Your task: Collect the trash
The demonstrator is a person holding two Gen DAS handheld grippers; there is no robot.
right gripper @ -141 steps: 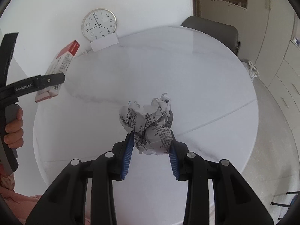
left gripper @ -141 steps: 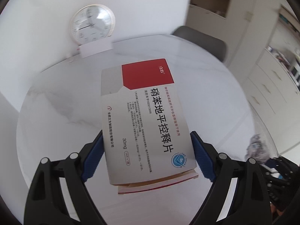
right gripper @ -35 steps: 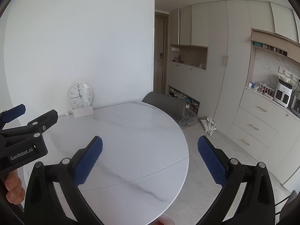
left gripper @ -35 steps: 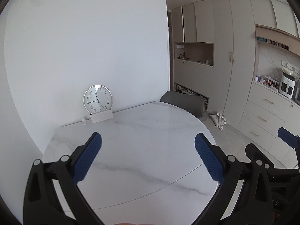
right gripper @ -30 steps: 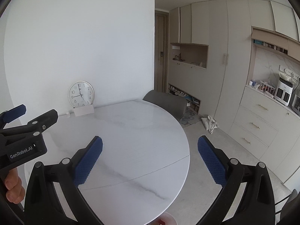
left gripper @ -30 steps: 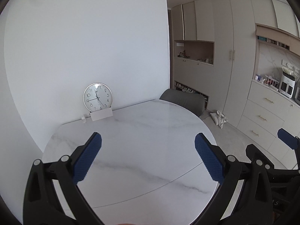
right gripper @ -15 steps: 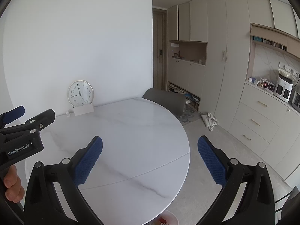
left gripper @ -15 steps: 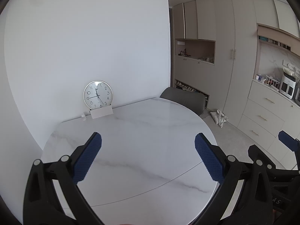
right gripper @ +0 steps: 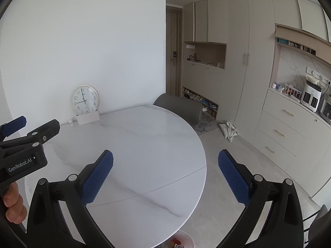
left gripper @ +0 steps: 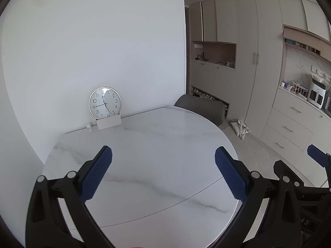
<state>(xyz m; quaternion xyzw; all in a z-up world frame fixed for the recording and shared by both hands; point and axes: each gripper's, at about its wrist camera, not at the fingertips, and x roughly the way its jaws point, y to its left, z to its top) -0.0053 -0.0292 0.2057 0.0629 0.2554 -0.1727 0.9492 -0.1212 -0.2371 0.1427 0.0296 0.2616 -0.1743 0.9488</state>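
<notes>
My left gripper [left gripper: 163, 171] is open and empty, held above the near edge of the round white marble table [left gripper: 157, 144]. My right gripper [right gripper: 165, 173] is open and empty too, above the table's near right edge [right gripper: 144, 144]. The left gripper also shows from the side at the left of the right wrist view [right gripper: 22, 142]. A pale bin [right gripper: 180, 240] with some trash in it peeks out below the table edge at the bottom of the right wrist view. No trash shows on the table.
A round clock [left gripper: 105, 103] and a white card [left gripper: 109, 122] stand against the wall at the table's far side. A grey chair [left gripper: 200, 107] sits behind the table. Cabinets and drawers [right gripper: 279, 132] line the right wall. A bag [right gripper: 228, 132] lies on the floor.
Earlier the left gripper held a medicine box and the right held crumpled paper; both are now open and empty. Over the last second both views have barely shifted.
</notes>
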